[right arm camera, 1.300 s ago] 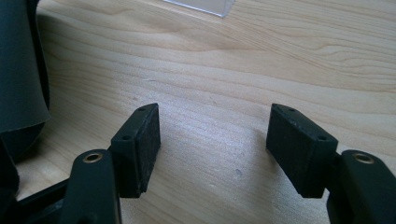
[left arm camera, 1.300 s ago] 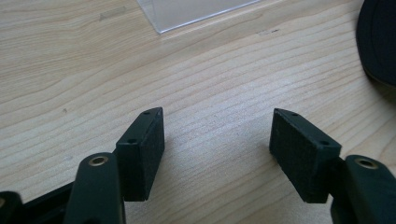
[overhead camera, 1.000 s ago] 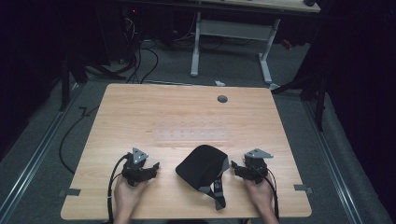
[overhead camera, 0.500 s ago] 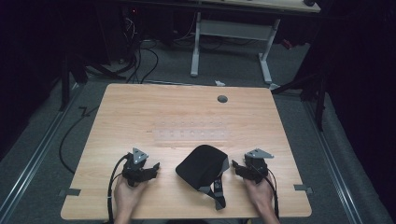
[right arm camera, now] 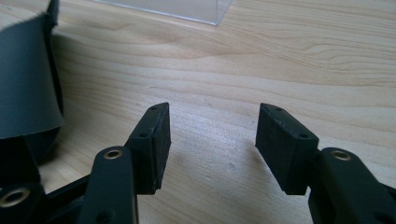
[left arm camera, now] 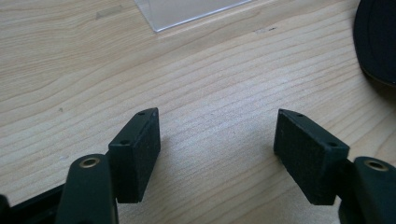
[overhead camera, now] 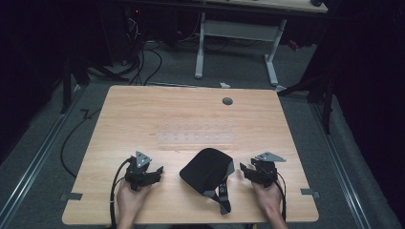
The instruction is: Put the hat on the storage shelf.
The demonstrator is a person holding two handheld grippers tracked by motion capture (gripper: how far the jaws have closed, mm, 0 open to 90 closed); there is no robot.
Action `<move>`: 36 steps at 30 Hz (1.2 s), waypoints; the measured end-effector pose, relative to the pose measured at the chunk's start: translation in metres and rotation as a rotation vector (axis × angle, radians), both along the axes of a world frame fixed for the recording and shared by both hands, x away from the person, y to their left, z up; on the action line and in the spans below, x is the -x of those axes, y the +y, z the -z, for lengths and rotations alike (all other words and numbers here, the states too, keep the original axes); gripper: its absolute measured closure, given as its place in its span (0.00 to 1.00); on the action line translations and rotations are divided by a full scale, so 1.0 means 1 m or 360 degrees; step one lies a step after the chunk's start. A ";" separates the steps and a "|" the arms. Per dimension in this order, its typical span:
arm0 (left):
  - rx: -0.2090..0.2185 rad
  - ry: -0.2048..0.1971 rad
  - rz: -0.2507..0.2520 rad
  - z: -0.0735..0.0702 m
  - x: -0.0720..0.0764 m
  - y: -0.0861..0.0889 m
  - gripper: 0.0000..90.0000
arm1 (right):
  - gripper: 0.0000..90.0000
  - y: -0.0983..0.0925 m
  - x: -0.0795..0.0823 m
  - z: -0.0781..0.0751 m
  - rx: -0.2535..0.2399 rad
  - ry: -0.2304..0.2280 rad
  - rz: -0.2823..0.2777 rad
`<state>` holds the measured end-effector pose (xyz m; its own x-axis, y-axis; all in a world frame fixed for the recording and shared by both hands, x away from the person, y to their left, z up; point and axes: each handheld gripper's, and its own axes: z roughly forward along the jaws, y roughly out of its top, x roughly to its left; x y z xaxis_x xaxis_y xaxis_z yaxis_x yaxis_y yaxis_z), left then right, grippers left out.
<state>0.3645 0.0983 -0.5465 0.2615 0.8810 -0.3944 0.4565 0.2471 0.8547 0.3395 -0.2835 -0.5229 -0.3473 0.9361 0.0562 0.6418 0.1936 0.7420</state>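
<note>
A black fabric cap (overhead camera: 206, 171) with a strap is flanked by the empty left gripper (overhead camera: 152, 173), jaws wide, and right gripper (overhead camera: 243, 170), jaws just narrowed; its near edge is best approached low.

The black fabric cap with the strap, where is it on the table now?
In the high view, the black fabric cap lies near the front edge of the wooden table, between the left gripper and right gripper, just before the clear plastic tray.
</note>
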 end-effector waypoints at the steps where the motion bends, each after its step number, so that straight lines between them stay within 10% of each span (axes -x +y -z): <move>1: -0.0001 -0.0002 -0.0001 0.000 0.000 0.000 0.36 | 0.52 -0.001 0.001 -0.001 -0.0012 -0.0001 0.0001; 20: 0.0000 0.0000 0.0000 0.000 0.000 0.000 0.36 | 0.52 -0.020 0.022 -0.021 -0.0291 -0.0007 -0.0073; 36: -0.0001 -0.0003 0.0002 0.000 0.000 0.000 0.36 | 0.43 0.001 0.022 -0.034 -0.0337 -0.0049 -0.0255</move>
